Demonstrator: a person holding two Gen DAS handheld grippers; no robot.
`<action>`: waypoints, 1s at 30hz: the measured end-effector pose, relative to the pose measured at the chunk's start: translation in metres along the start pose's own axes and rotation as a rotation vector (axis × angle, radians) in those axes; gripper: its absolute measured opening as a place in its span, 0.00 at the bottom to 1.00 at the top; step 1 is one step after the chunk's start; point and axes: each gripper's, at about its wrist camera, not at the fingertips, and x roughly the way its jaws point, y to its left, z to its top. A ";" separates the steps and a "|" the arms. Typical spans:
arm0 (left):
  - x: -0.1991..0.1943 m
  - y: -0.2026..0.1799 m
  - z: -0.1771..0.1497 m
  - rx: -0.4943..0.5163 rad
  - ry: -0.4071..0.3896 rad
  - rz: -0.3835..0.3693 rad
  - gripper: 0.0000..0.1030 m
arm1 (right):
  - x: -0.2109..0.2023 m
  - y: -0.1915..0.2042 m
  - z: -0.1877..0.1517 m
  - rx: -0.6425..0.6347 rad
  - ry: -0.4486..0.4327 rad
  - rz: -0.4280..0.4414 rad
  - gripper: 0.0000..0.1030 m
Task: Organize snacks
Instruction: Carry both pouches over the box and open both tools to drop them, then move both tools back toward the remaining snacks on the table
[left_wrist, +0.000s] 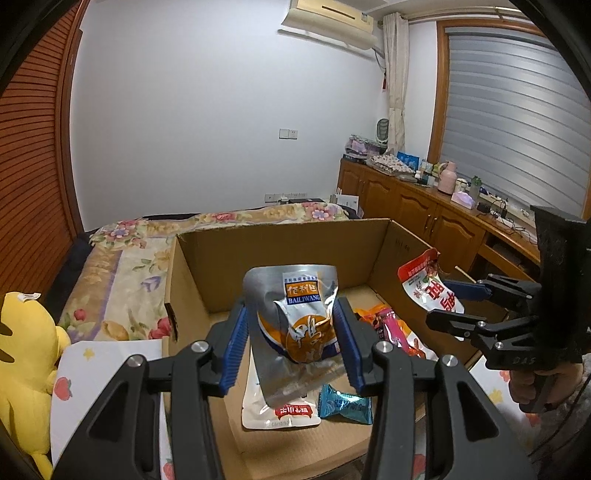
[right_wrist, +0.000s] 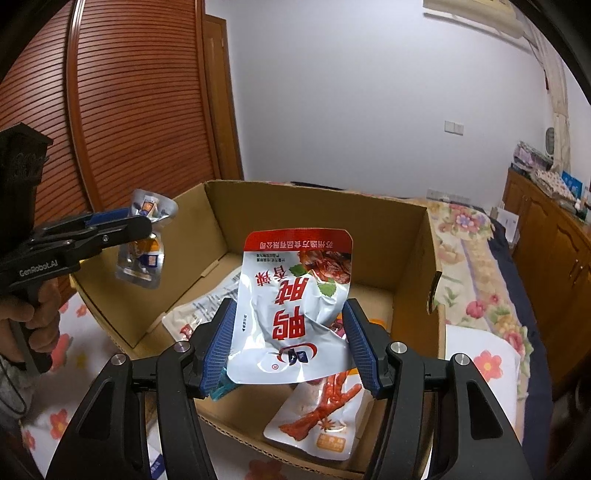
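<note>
My left gripper (left_wrist: 291, 328) is shut on a silver and orange snack pouch (left_wrist: 295, 325) and holds it above the open cardboard box (left_wrist: 280, 251). My right gripper (right_wrist: 288, 343) is shut on a white and red snack pouch (right_wrist: 295, 302), also above the box (right_wrist: 317, 218). Each gripper shows in the other view: the right one (left_wrist: 461, 295) with its pouch (left_wrist: 428, 284) at the box's right side, the left one (right_wrist: 122, 225) with its pouch (right_wrist: 144, 243) at the box's left wall. Inside the box lie a white pouch (left_wrist: 284, 410), a teal packet (left_wrist: 345, 404), pink and orange packets (left_wrist: 391, 325) and a chicken-feet pouch (right_wrist: 321, 417).
The box sits on a bed with a floral cover (left_wrist: 122, 266). A yellow plush toy (left_wrist: 26, 354) lies at the left. A wooden cabinet (left_wrist: 424, 214) with clutter runs along the right wall. A slatted wooden wardrobe (right_wrist: 129, 110) stands behind the box.
</note>
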 end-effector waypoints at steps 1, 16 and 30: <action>0.001 0.000 -0.001 0.000 0.003 0.002 0.46 | 0.000 0.000 0.000 -0.001 0.001 0.000 0.58; -0.032 -0.010 -0.008 -0.004 -0.011 0.051 0.85 | -0.034 0.011 -0.007 0.013 -0.020 0.011 0.62; -0.074 -0.032 -0.049 0.028 0.052 0.063 0.99 | -0.092 0.045 -0.037 0.011 -0.023 -0.037 0.73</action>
